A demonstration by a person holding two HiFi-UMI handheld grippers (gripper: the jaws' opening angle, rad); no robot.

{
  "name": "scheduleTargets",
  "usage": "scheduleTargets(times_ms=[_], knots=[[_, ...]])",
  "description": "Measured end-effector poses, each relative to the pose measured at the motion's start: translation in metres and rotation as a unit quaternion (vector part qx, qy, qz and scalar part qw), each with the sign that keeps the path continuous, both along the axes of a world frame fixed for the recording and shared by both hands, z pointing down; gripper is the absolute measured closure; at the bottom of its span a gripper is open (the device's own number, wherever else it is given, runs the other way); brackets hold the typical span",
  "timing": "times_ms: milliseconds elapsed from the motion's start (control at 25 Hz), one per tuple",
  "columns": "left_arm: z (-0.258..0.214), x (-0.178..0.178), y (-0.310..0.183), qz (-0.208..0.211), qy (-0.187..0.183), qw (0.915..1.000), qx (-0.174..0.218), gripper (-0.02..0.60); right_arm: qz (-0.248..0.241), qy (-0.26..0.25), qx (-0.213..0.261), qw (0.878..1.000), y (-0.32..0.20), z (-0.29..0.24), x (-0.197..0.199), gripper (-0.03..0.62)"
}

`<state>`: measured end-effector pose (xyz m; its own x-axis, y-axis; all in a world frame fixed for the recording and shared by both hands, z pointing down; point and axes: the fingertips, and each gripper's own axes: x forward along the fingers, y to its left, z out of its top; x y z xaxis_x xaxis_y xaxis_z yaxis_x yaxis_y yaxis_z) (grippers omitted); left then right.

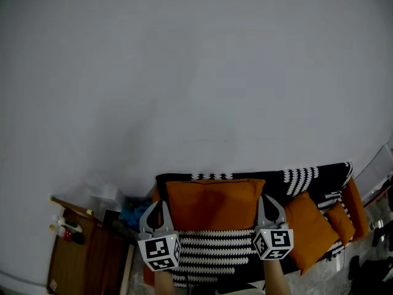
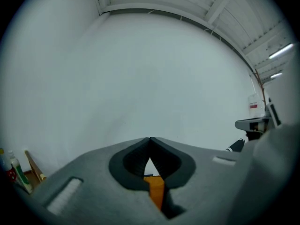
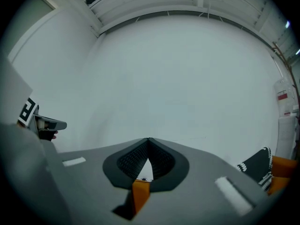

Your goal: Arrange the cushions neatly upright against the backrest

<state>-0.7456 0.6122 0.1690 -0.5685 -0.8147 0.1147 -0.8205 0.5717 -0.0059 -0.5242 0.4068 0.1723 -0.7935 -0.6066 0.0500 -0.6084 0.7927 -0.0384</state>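
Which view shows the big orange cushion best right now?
Head view: the big orange cushion shows whole, upright between the left gripper and the right gripper. Each gripper view gives only an orange sliver low in the jaw gap.

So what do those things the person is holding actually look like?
They are a matching pair, the left gripper and the right gripper. Each has two smooth grey jaws that curve to a point and are lined inside with dark ribbed pads. Behind the jaws sits a white cube printed with black square markers. No cables show.
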Motion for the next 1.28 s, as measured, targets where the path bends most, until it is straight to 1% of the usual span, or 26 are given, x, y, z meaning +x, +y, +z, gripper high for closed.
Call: scheduleTargets(times_ms=[120, 240, 280, 360, 440, 600, 720, 840, 960, 1040, 1160, 1280], knots=[[0.005, 0.0, -0.001, 0.006, 0.0, 1.0, -0.006, 0.577, 0.016, 0.005, -0.007, 1.0, 0.0, 0.006, 0.008, 0.583], [0.01, 0.004, -0.006, 0.017, 0.002, 0.9998, -0.007, 0.577, 0.043, 0.006, -0.017, 0.999, -0.001, 0.013, 0.025, 0.58], [0.012, 0.006, -0.011, 0.024, 0.002, 0.9997, -0.007, 0.577, 0.055, 0.007, -0.02, 0.998, -0.003, 0.015, 0.034, 0.569], [0.015, 0.013, -0.023, 0.041, 0.002, 0.9991, -0.008, 0.571, 0.083, 0.007, -0.028, 0.996, -0.009, 0.02, 0.054, 0.527], [0.018, 0.025, -0.037, 0.065, 0.004, 0.9979, -0.009, 0.531, 0.114, 0.009, -0.035, 0.993, -0.013, 0.025, 0.08, 0.489], [0.027, 0.054, -0.074, 0.12, 0.006, 0.9926, -0.013, 0.456, 0.173, 0.014, -0.046, 0.984, -0.02, 0.034, 0.134, 0.441], [0.034, 0.082, -0.1, 0.158, 0.01, 0.9873, -0.015, 0.425, 0.216, 0.019, -0.055, 0.975, -0.024, 0.042, 0.18, 0.415], [0.037, 0.113, -0.126, 0.203, 0.013, 0.9789, -0.018, 0.414, 0.269, 0.026, -0.062, 0.961, -0.023, 0.046, 0.229, 0.391], [0.037, 0.136, -0.151, 0.241, 0.013, 0.9701, -0.024, 0.413, 0.313, 0.028, -0.066, 0.947, -0.022, 0.046, 0.267, 0.382], [0.04, 0.15, -0.166, 0.26, 0.013, 0.9651, -0.029, 0.413, 0.335, 0.031, -0.067, 0.939, -0.023, 0.048, 0.289, 0.38], [0.043, 0.171, -0.187, 0.279, 0.013, 0.9597, -0.034, 0.413, 0.364, 0.03, -0.072, 0.928, -0.026, 0.053, 0.319, 0.379], [0.045, 0.194, -0.207, 0.294, 0.008, 0.9551, -0.038, 0.413, 0.381, 0.023, -0.078, 0.921, -0.033, 0.06, 0.345, 0.379]])
